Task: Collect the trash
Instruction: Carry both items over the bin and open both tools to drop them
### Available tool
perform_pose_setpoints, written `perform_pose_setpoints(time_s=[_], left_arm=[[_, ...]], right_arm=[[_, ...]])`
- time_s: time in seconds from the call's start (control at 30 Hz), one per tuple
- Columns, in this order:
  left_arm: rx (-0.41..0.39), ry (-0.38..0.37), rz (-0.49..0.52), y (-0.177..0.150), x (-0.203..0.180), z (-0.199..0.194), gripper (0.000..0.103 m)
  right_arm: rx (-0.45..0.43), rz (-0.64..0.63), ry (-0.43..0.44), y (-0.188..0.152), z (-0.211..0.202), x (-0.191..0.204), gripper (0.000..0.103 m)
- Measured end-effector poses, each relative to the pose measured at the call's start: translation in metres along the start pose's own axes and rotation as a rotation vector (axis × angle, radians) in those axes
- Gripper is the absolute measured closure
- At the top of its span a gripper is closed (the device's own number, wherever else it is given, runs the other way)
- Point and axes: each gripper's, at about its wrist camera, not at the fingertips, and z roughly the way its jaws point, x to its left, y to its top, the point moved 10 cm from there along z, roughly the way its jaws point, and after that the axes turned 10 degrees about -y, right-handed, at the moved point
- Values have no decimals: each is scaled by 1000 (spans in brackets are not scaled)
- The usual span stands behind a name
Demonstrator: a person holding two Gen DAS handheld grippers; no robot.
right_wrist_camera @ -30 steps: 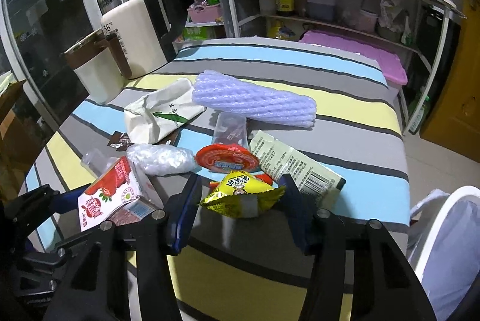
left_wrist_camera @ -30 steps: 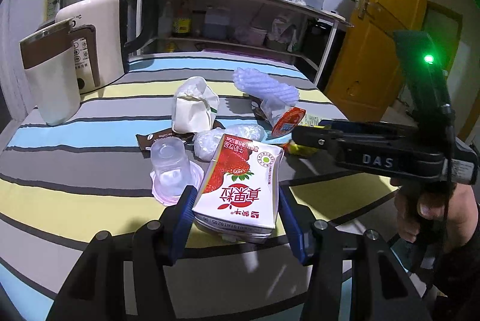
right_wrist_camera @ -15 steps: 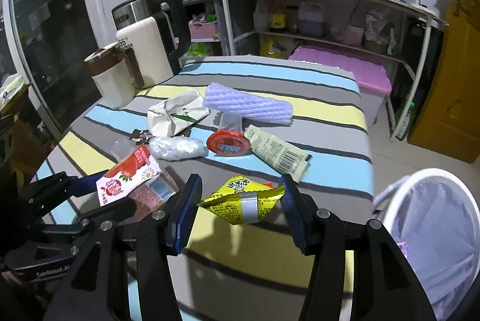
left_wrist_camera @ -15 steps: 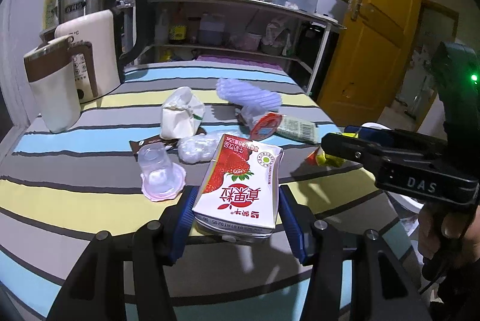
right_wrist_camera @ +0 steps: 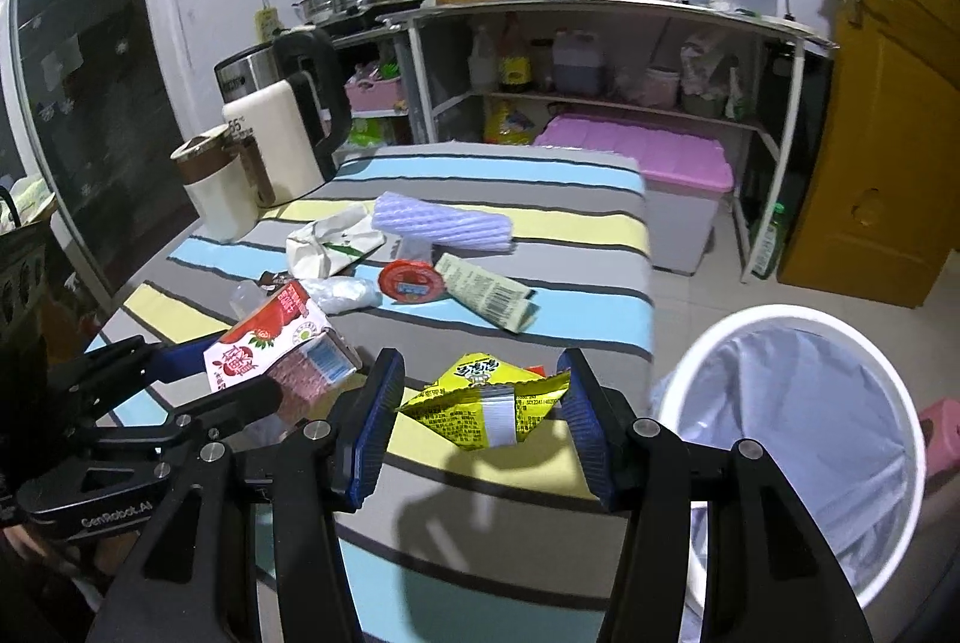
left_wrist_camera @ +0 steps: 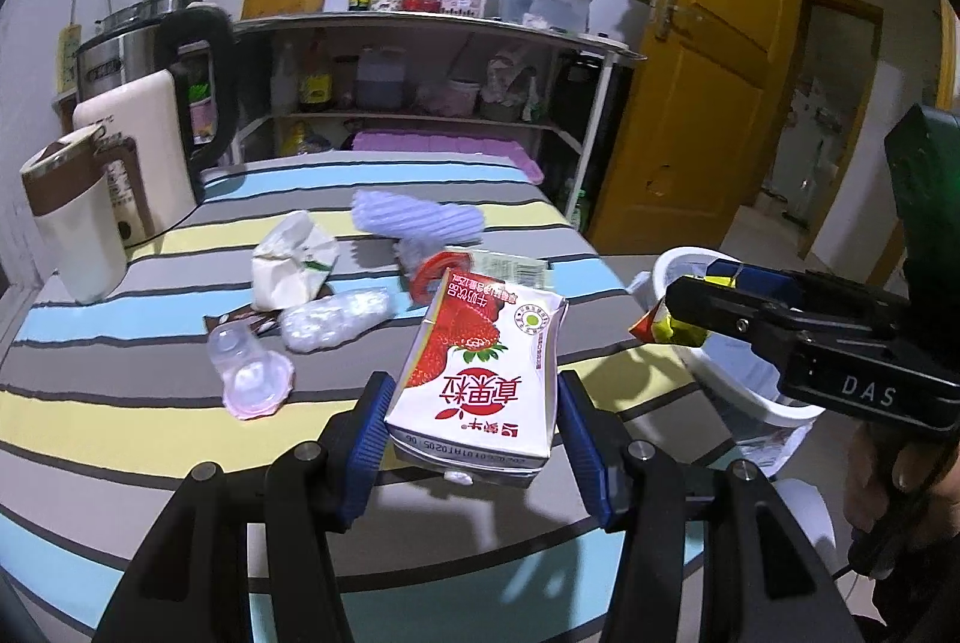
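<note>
My left gripper [left_wrist_camera: 477, 409] is shut on a white and red strawberry milk carton [left_wrist_camera: 480, 373], lifted off the striped table [left_wrist_camera: 120, 403]. The same carton [right_wrist_camera: 270, 343] shows at the left of the right wrist view. My right gripper [right_wrist_camera: 480, 403] is shut on a crumpled yellow snack wrapper [right_wrist_camera: 486, 406], held above the table's near edge. A white bin with a pale liner [right_wrist_camera: 798, 427] stands on the floor just right of it. In the left wrist view the right gripper [left_wrist_camera: 690, 307] hangs over that bin's rim [left_wrist_camera: 678, 265].
Left on the table: a clear cup with a pink lid [left_wrist_camera: 249, 373], a crumpled white bag [left_wrist_camera: 294, 265], a purple foam sleeve [left_wrist_camera: 420, 223], a red-lidded cup [right_wrist_camera: 411, 280], a barcode packet [right_wrist_camera: 486, 292]. Kettles [left_wrist_camera: 150, 150] stand at the far left. Shelves [right_wrist_camera: 600, 102] and a yellow door [left_wrist_camera: 702, 90] lie behind.
Both grippers have risen and drawn back from the table toward the right with their loads. The white bin has come into view beside the right gripper.
</note>
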Motion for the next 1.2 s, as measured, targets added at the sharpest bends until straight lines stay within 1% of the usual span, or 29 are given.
perform_pose_setpoints(time_s=[0.23, 0.67, 1.03, 1.2], left_arm=[[11, -40, 47, 7, -33, 11, 48], [47, -145, 142, 16, -104, 51, 48], [82, -237, 194, 23, -154, 91, 48], [105, -274, 219, 21, -171, 107, 48]], right_arm=[[-18, 38, -34, -5, -18, -26, 49], [-16, 142, -137, -25, -37, -99, 49], [19, 233, -219, -52, -41, -161, 49], [37, 265, -245, -62, -42, -180, 49]])
